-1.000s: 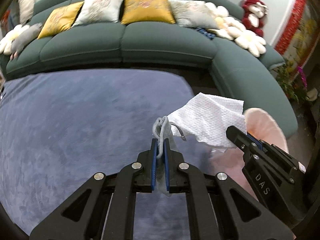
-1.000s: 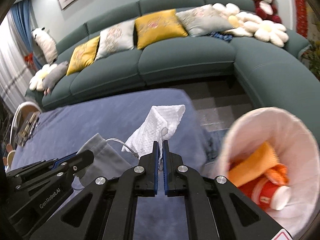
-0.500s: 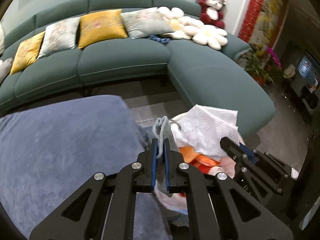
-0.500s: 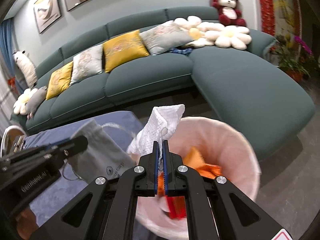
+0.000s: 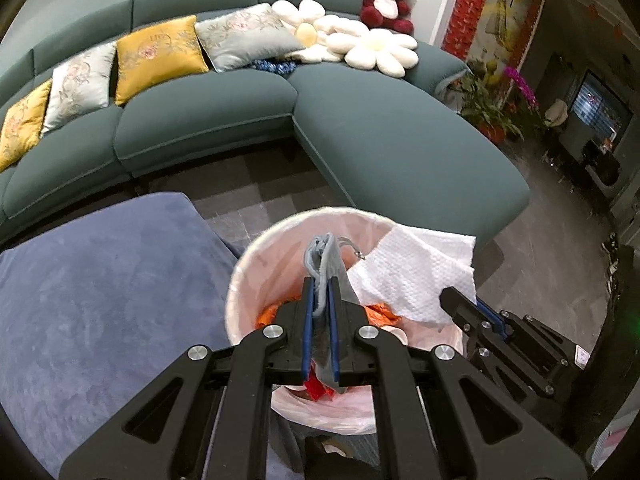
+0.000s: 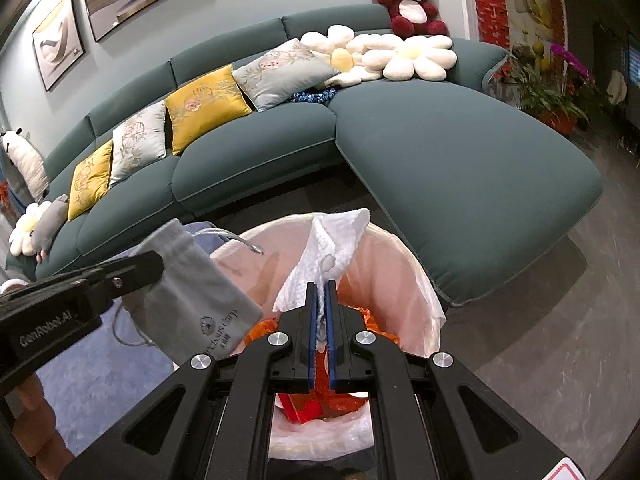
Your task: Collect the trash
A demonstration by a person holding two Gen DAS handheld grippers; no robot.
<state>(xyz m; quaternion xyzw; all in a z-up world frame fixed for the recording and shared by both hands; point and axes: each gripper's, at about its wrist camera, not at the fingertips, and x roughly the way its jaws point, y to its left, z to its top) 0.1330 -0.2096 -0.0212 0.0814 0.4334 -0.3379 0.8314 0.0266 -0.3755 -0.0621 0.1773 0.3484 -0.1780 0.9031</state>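
Observation:
My left gripper (image 5: 320,284) is shut on a grey drawstring pouch (image 5: 326,260), which hangs over the open pink-lined trash bin (image 5: 256,248). From the right wrist view the same pouch (image 6: 192,284) dangles at the bin's left rim. My right gripper (image 6: 321,288) is shut on a white paper towel (image 6: 326,252), held above the bin (image 6: 416,264). In the left wrist view the towel (image 5: 416,276) spreads over the bin's right side, with the right gripper (image 5: 460,300) behind it. Orange and red trash (image 6: 304,404) lies inside the bin.
A blue-grey velvet surface (image 5: 100,292) lies left of the bin. A curved green sofa (image 5: 400,144) with cushions, flower pillows and a red plush bear (image 5: 384,0) wraps around behind. Potted plants (image 5: 496,108) stand at the right on grey floor (image 6: 560,320).
Both grippers have swung right from over the blue-grey surface to above the bin, each keeping its load. The bin now sits under the pouch and the towel.

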